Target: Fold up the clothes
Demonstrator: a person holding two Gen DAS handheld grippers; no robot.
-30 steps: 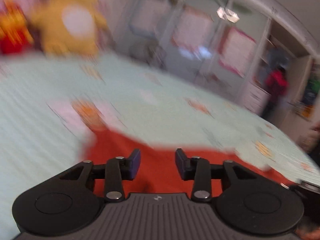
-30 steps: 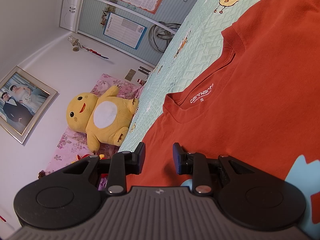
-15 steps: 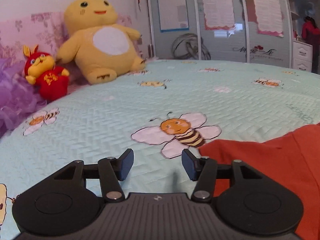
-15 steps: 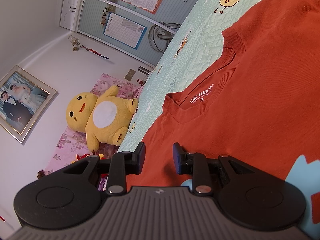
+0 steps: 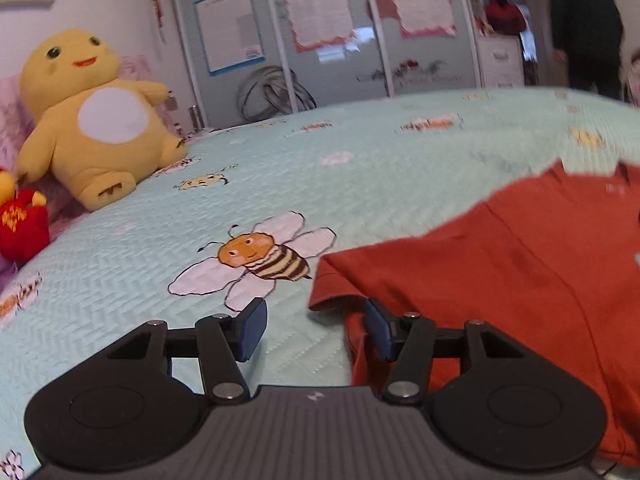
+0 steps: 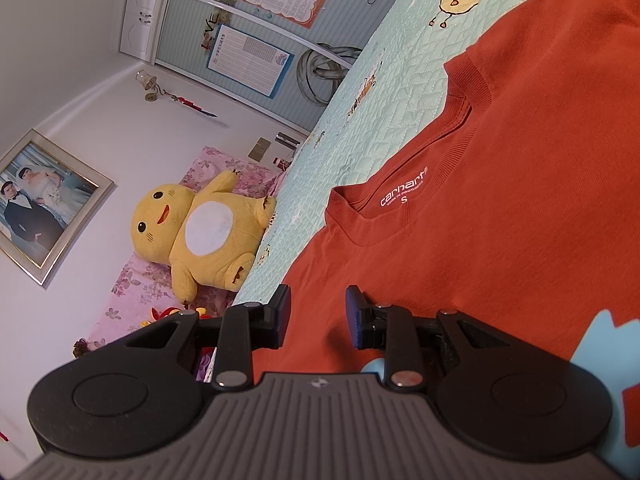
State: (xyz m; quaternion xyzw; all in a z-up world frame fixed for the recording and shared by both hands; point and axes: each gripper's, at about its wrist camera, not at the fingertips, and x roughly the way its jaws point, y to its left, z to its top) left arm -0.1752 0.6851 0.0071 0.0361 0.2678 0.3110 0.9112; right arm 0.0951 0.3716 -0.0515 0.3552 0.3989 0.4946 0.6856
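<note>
One rust-orange cotton T-shirt [image 6: 500,208], no fold made yet
It lies spread flat, neck label up, on the pale green quilted bed cover [image 5: 360,168] with bee prints. The left gripper [image 5: 316,326] has just been opening; its fingers stand apart beside the sleeve hem [image 5: 332,296], with nothing clamped. The right gripper [image 6: 318,314] hovers over the shoulder near the collar, its fingers apart and holding nothing. Every fold appears left to do, sleeves first

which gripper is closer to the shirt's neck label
Right. The right gripper hovers over the orange shirt just below the collar, with the neck label straight ahead. The left gripper sits at the sleeve edge, far from it.
</note>
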